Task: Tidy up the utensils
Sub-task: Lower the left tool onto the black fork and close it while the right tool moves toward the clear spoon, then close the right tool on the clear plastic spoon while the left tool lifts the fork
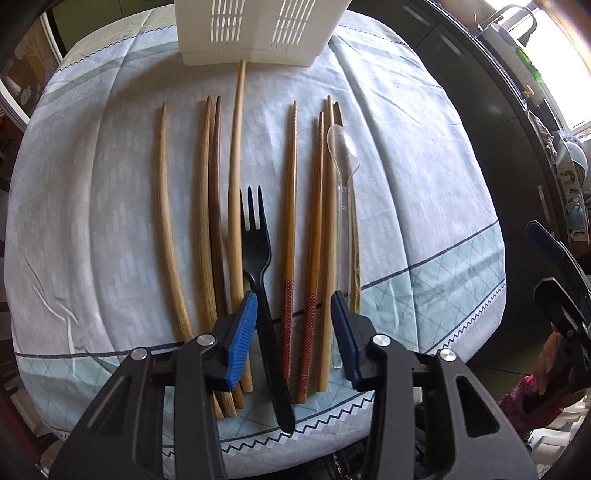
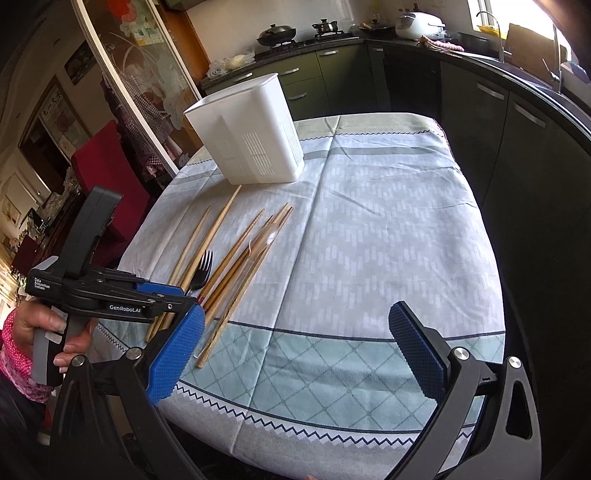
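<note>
Lying between left tool (image 1: pixel 294 310) fingers: fork (image 1: pixel 258 258).

Nine chopsticks (image 1: pixel 235 177) lie in a row, two of them with red patterned ends (image 1: pixel 287 321). Among them are one black fork (image 1: pixel 258 258) and one clear spoon (image 1: pixel 343 155). One white basket (image 1: pixel 255 29) stands at twelve o'clock.

Home kitchen; stove (image 2: pixel 295 37), cabinets (image 2: pixel 332 70), rice cooker (image 2: pixel 419 24)

Left wrist view: low and close behind the left gripper (image 1: pixel 293 308), facing straight along the utensils (image 1: pixel 291 229) toward the white basket (image 1: pixel 255 29). Right wrist view: higher, farther back, right of them, angled across the surface (image 2: pixel 369 229). Shared: utensils, basket, cloth.
</note>
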A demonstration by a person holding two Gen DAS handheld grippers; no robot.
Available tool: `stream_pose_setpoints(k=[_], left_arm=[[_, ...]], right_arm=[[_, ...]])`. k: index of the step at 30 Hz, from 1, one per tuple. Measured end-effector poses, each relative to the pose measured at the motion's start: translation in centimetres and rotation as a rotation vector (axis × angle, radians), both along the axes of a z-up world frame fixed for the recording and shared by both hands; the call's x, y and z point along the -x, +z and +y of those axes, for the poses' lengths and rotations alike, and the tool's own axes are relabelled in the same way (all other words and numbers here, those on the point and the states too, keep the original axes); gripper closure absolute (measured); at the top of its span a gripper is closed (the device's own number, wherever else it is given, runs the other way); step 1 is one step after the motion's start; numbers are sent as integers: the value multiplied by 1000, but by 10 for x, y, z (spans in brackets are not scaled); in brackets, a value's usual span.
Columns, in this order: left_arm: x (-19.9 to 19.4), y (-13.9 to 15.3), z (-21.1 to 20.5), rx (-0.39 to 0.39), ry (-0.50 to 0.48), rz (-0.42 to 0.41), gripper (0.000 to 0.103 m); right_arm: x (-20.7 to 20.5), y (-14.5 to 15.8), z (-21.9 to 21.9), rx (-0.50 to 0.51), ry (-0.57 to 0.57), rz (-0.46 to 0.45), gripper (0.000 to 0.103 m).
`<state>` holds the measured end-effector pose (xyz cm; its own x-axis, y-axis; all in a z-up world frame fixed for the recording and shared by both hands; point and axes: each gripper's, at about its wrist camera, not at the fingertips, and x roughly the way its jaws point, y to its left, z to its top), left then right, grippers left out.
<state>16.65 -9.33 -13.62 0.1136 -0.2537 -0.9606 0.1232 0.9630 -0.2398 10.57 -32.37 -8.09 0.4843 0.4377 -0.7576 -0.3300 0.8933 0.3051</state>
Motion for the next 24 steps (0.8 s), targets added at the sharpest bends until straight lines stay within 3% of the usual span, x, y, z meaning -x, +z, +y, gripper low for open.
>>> stream_pose_setpoints(k=[3,9,11,17,21,24], left_arm=[[-3,-5,1,-6,3,17,75],[-8,-11,3,-5,16,25,79],[-10,-12,7,5,22,24,88],[-15,-9,16,38,33,-13,95],[-13,-1,22,79,26,-50,95],[-11,5,26,108,17,-82,95]], right_arm=[[-1,1,2,-4,8,3,5],[-15,-3,20,1,67,61,15],[-20,-4,28,-6,87,78,24],[-43,-6,44,-50,111,143,44],[-65,-19,51,-99,107,244,55],[-81,-35,61,-112,100,318,70]])
